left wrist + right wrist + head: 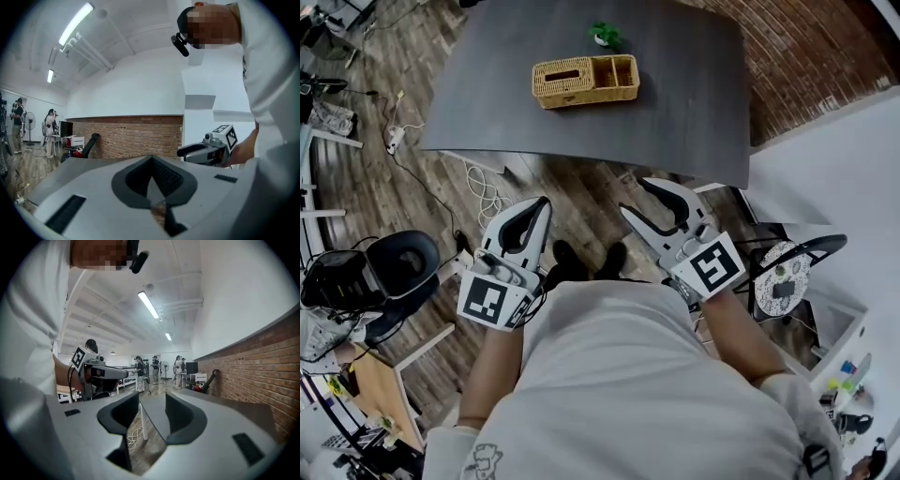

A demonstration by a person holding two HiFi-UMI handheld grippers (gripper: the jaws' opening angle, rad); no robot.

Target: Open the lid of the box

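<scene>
A woven wicker box (585, 82) stands on the dark grey table (694, 103), towards its far side, next to a small green plant (605, 36). Both grippers hover over the wooden floor close to my body, short of the table's near edge and well away from the box. My left gripper (546, 201) has its jaws together with nothing between them; its tips meet in the left gripper view (151, 158). My right gripper (635, 197) stands open and empty, with a plain gap in the right gripper view (152, 401). The box shows in neither gripper view.
A black office chair (384, 277) stands at the left, and white cables (483, 192) lie on the floor under the table edge. At the right are a round stool (783, 277) and a brick wall (806, 47). Several people (154, 369) stand far off.
</scene>
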